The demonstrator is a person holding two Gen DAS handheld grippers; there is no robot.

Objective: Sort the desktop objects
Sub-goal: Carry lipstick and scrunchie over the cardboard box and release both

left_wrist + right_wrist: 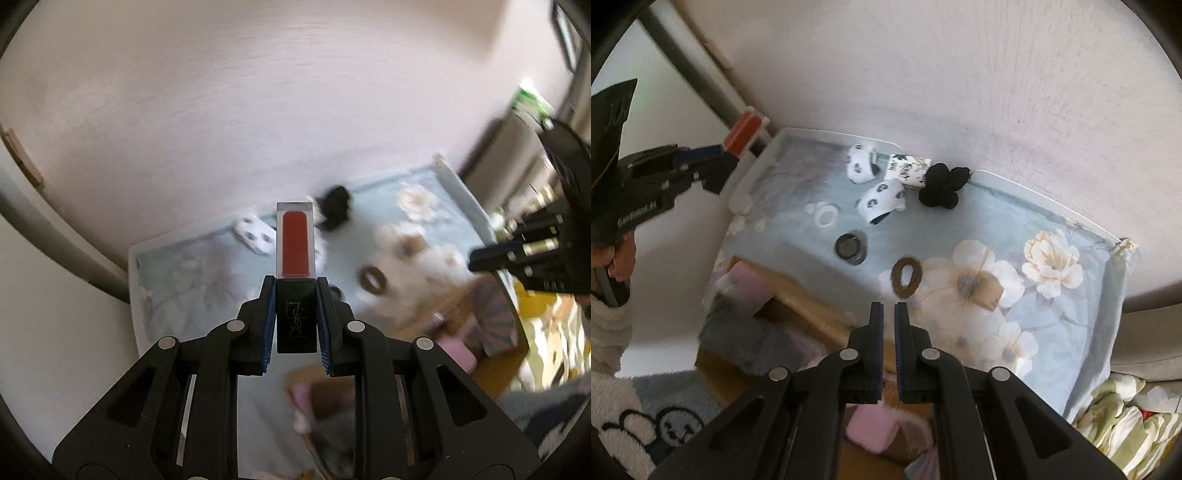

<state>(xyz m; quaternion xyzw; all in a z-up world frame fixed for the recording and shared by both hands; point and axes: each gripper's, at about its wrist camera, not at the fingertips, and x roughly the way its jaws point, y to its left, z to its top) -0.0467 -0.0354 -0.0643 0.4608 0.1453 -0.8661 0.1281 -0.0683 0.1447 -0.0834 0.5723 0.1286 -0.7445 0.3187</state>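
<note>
- My left gripper (295,291) is clenching the black cap of a lipstick (295,240), red tube pointing forward above the worktop (1071,332).
- My right gripper (888,308) is holding its jaws nearly together, gripping nothing.
- A brown hair tie (906,277) is lying on the floral cloth just beyond them.
- A black scrunchie (942,184) is sitting by the wall.

Two wrist fisheyes, angled steeply down, raised above shared floral cloth (1052,321), each glimpsing the other tool.
</note>
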